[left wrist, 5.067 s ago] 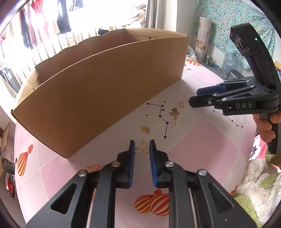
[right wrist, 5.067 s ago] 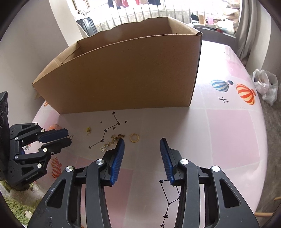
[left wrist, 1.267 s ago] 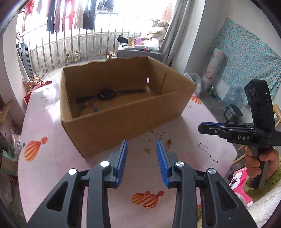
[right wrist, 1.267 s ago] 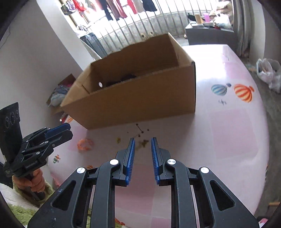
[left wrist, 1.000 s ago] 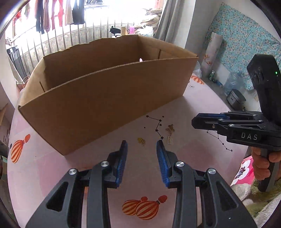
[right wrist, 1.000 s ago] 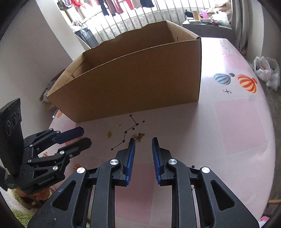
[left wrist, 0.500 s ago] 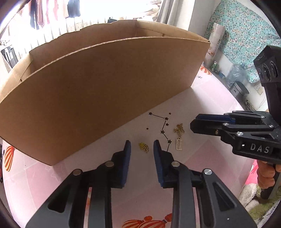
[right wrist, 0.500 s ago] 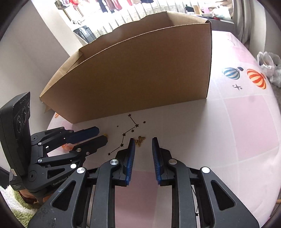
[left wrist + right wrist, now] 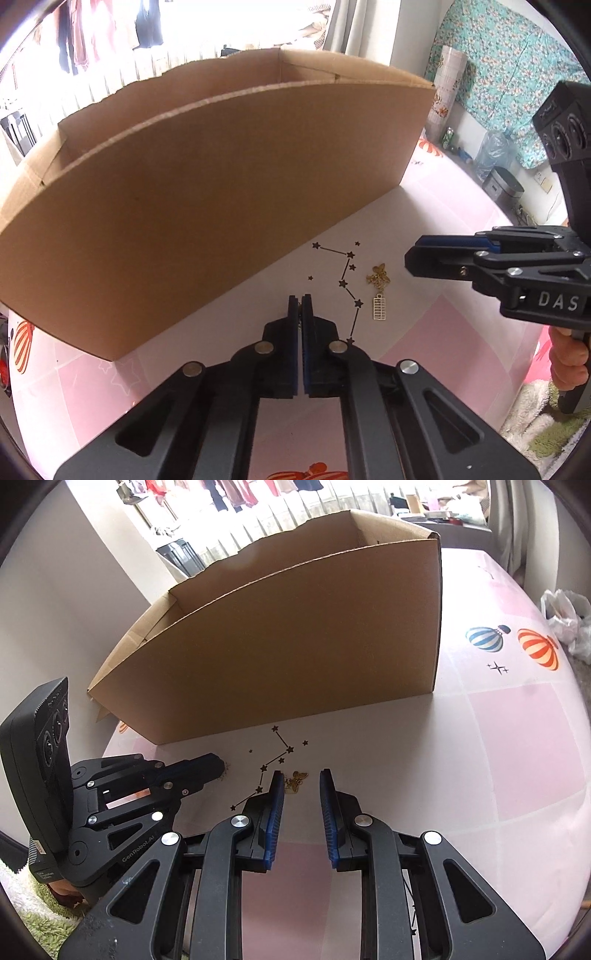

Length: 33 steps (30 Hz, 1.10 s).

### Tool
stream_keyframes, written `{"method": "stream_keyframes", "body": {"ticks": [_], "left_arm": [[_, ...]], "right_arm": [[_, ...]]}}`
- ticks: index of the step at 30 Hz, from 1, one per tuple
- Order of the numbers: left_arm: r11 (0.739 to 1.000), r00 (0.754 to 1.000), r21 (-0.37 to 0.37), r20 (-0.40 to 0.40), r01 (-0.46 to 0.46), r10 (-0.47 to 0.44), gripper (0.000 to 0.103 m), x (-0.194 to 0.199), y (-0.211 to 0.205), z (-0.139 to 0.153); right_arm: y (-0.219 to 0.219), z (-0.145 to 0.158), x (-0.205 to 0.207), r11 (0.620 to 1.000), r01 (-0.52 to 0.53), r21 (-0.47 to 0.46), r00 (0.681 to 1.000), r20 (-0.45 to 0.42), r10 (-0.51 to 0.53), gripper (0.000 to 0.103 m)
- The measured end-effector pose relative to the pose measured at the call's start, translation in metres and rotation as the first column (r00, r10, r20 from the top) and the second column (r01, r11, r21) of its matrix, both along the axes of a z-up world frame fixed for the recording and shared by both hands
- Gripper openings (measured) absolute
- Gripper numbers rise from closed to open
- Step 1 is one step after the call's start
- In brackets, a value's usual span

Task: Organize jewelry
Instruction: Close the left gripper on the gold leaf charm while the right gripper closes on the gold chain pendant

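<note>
Pinching a small gold trinket off the tabletop beside the cardboard box, left tongs have just pressed together; right tongs, spread, straddle the butterfly charm, ready for boxing.

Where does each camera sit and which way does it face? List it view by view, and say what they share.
Left wrist: rides on the left tongs, looking forward and down at the cardboard box and table; its own closed jaws show, plus the right tongs and the hand holding them.
Right wrist: rides on the right tongs, facing the same box; its own parted jaws show, with the left tongs at its left.
Shared: box, gold charm, star print.
</note>
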<state>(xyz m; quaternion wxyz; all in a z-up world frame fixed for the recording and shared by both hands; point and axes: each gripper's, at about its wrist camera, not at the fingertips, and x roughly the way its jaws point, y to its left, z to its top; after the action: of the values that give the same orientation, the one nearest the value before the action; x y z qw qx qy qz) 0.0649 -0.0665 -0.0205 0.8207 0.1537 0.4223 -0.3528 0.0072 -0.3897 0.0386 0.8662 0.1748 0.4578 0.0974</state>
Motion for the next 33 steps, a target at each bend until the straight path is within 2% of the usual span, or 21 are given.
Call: {"method": "stream_keyframes", "body": {"ticks": [5, 17, 23, 28, 33], "left_arm": [[1.000, 0.999, 0.008, 0.042, 0.002, -0.003, 0.001, -0.007, 0.004, 0.006], [1.000, 1.000, 0.000, 0.022, -0.020, 0.020, 0.001, -0.004, 0.010, 0.003], [0.999, 0.999, -0.003, 0.003, -0.033, 0.033, 0.001, -0.002, 0.012, 0.000], [0.999, 0.999, -0.006, -0.001, -0.036, 0.036, 0.001, 0.000, 0.012, -0.002], [0.999, 0.999, -0.006, -0.003, -0.038, 0.038, 0.001, -0.001, 0.012, -0.001]], "right_arm": [[0.009, -0.001, -0.005, 0.999, -0.041, -0.001, 0.999, -0.006, 0.041, 0.021], [0.019, -0.009, -0.006, 0.998, -0.060, -0.025, 0.997, -0.058, 0.058, 0.021], [0.025, -0.008, 0.002, 0.999, -0.038, -0.029, 0.998, -0.044, 0.037, 0.021], [0.034, -0.009, 0.001, 0.995, -0.036, -0.093, 0.999, -0.024, 0.034, 0.015], [0.043, -0.009, -0.005, 0.982, -0.026, -0.186, 1.000, 0.002, 0.027, 0.002]]}}
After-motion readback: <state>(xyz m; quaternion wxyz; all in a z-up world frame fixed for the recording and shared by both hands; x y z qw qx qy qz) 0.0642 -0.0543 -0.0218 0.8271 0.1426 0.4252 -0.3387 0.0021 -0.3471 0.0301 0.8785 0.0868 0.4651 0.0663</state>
